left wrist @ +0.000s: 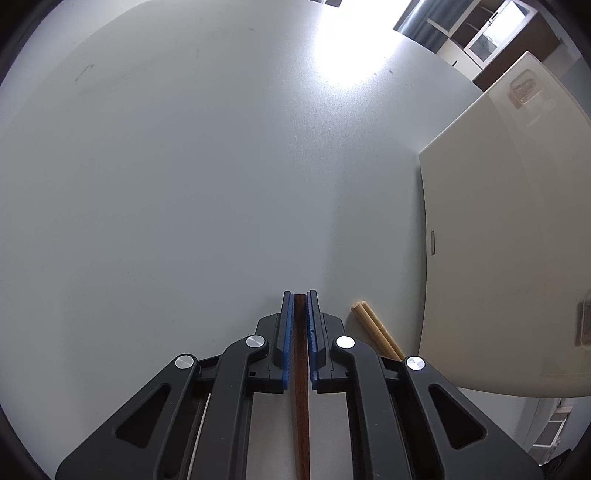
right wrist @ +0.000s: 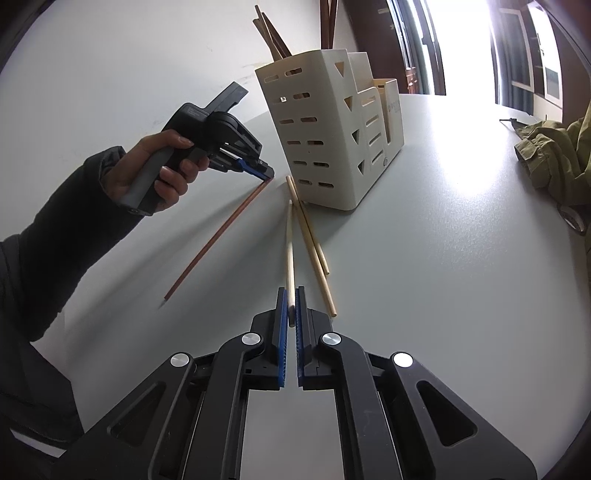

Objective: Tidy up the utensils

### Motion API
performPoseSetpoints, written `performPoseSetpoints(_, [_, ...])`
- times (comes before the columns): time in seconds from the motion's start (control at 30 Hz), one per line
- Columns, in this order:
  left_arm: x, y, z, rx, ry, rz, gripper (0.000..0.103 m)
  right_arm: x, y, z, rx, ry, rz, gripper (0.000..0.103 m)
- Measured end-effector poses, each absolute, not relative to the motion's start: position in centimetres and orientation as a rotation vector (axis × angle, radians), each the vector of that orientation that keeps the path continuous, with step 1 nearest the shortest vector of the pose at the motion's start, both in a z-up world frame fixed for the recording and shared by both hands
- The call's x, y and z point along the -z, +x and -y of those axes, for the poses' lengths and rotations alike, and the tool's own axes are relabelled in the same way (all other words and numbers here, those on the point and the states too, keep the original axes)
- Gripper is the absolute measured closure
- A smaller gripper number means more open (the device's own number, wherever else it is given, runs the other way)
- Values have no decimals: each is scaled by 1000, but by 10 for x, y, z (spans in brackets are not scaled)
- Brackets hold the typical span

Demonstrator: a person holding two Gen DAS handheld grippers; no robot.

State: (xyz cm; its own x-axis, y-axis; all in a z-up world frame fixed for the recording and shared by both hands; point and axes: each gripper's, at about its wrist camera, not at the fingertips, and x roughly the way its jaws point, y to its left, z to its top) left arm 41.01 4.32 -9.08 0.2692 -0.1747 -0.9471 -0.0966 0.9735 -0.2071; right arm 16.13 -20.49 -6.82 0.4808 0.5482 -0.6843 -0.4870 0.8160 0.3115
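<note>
Upright, cream utensil holder [right wrist: 332, 129] on table [right wrist: 443, 258], dark chopsticks [right wrist: 273, 37] in rear compartment

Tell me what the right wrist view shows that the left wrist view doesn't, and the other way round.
Only the right wrist view: the person's hand holding the left tongs, the right tongs shut on a pale chopstick, brown chopsticks standing in the holder, and an olive jacket.

Only the left wrist view: a close look at the left tongs shut on the end of the brown chopstick.

Both: the table, the cream holder, that brown chopstick and two pale chopsticks lying together.
</note>
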Motion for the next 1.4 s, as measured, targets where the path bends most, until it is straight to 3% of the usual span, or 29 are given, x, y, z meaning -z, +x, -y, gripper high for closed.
performPoseSetpoints(0.27, [73, 408, -47, 126, -273, -1266, 97, 61, 160, 215, -633, 111, -823, 98])
performPoseSetpoints(0.7, [-30, 329, -58, 305, -308, -1025, 97, 40, 149, 217, -658, 152, -738, 99])
performPoseSetpoints(0.73, [-36, 328, -54, 315, -304, -1010, 103, 37, 148, 217, -659, 152, -727, 99])
performPoseSetpoints(0.9, [-65, 318, -48, 368, -278, -946, 103, 24, 141, 219, -653, 149, -694, 99])
performPoseSetpoints(1.1, [-36, 313, -39, 381, -225, -1021, 103, 30, 139, 222, -631, 141, -723, 99])
performPoseSetpoints(1.13, [-24, 314, -34, 383, -208, -1056, 101, 32, 139, 223, -628, 141, -730, 99])
performPoseSetpoints(1.2, [3, 309, -22, 387, -168, -1128, 89, 38, 138, 224, -617, 138, -741, 99])
performPoseSetpoints(1.27, [32, 305, -9, 386, -132, -1189, 52, 43, 139, 226, -612, 147, -752, 99])
performPoseSetpoints(1.4, [71, 306, 9, 378, -109, -1255, 46, 49, 139, 226, -610, 151, -764, 99])
